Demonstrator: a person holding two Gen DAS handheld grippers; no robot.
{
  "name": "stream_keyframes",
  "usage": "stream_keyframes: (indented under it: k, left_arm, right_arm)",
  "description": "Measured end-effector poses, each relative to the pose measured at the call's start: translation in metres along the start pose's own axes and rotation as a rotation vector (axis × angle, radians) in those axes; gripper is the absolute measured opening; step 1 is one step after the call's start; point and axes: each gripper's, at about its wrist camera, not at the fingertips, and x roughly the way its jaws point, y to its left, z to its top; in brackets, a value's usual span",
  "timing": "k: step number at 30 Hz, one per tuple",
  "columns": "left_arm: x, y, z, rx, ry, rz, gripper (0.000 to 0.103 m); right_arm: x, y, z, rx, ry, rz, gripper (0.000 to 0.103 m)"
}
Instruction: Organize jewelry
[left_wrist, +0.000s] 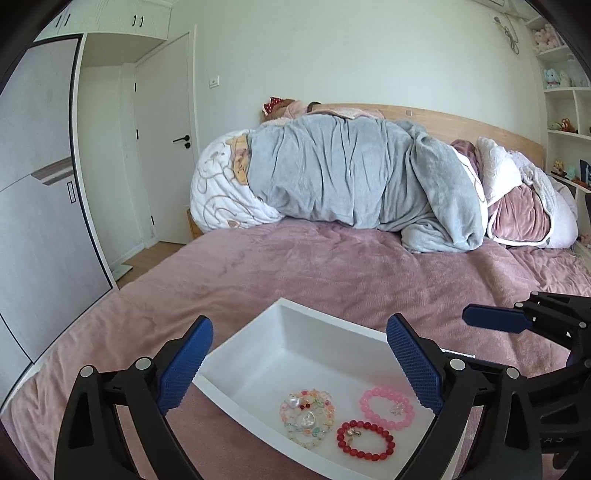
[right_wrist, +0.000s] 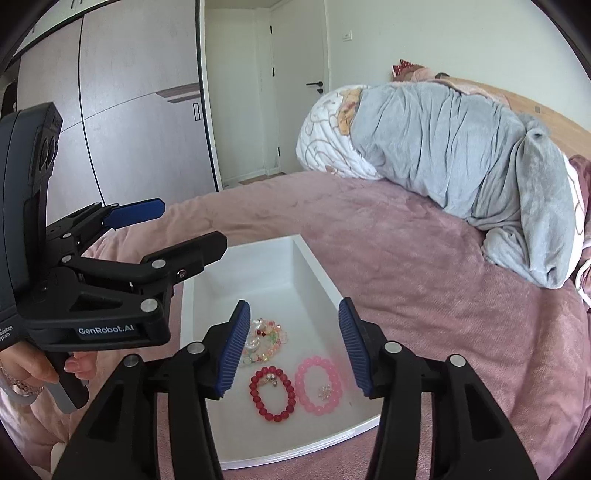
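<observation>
"GenRobot.AI" reads in white on a dark plate on the left gripper (right_wrist: 184, 225) body, seen in the right wrist view. Below-left of that plate, partial white small print, unreadable. Left wrist view: faint embossed marks on the right gripper (left_wrist: 491, 319), illegible.

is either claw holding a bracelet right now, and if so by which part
Nothing is held. The left claw and right claw are both open and empty above the white tray; the red bracelet, pink bracelet and multicolor bracelet lie inside it.
</observation>
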Motion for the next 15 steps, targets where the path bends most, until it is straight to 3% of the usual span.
stream_keyframes:
  k: [3, 9, 15]
  left_arm:
    - [-0.025, 0.006, 0.002, -0.029, -0.031, 0.013, 0.098]
    - [-0.072, 0.013, -0.004, -0.079, -0.055, 0.058, 0.099]
    - [-0.097, 0.023, -0.032, -0.199, 0.003, 0.05, 0.099]
  right_arm:
    - [-0.023, 0.002, 0.004, -0.005, -0.042, -0.011, 0.066]
    - [-0.074, 0.009, -0.002, 0.013, -0.152, -0.045, 0.099]
    - [-0.109, 0.016, -0.023, 0.048, -0.207, -0.057, 0.098]
